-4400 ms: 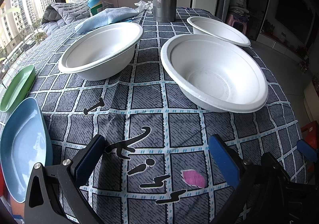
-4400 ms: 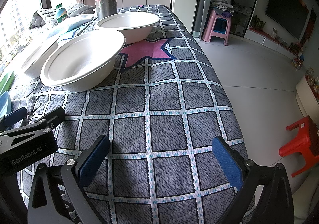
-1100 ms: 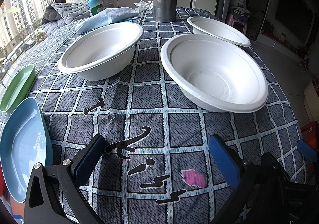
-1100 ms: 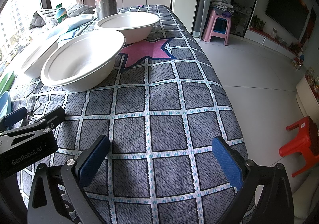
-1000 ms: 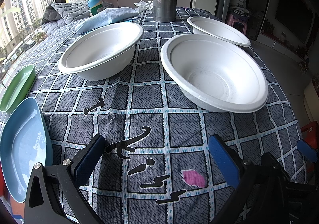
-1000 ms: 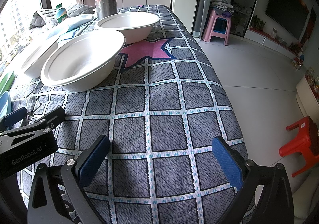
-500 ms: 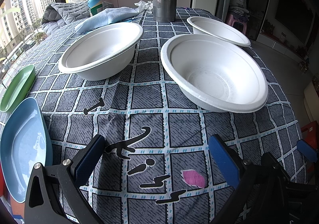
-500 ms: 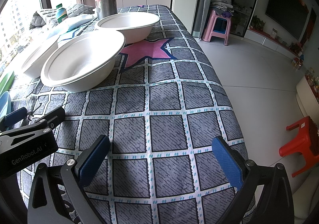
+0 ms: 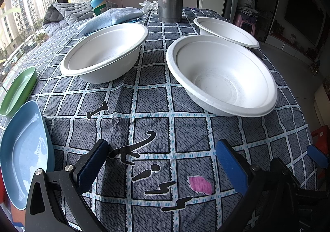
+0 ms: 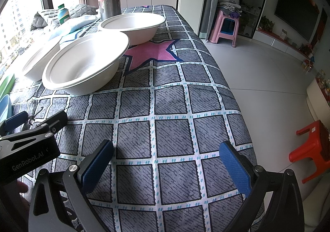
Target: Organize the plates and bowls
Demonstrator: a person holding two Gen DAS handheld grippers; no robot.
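While both tools [image 9: 162,161] [image 10: 166,161] gape empty above tablecloth [image 9: 156,95], three white foam bowls [image 9: 221,74] sit upright, unstacked.

Daylit window [image 9: 24,15] left; pale tiled floor [image 10: 257,71]; pink stool [image 10: 224,25].

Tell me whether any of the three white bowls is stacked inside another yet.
No: in the left wrist view the near bowl, the left bowl and the far bowl each sit apart on the tablecloth.

Three white bowls [image 9: 222,79] upright, apart; blue plate [image 9: 24,155], green plate [image 9: 18,89]
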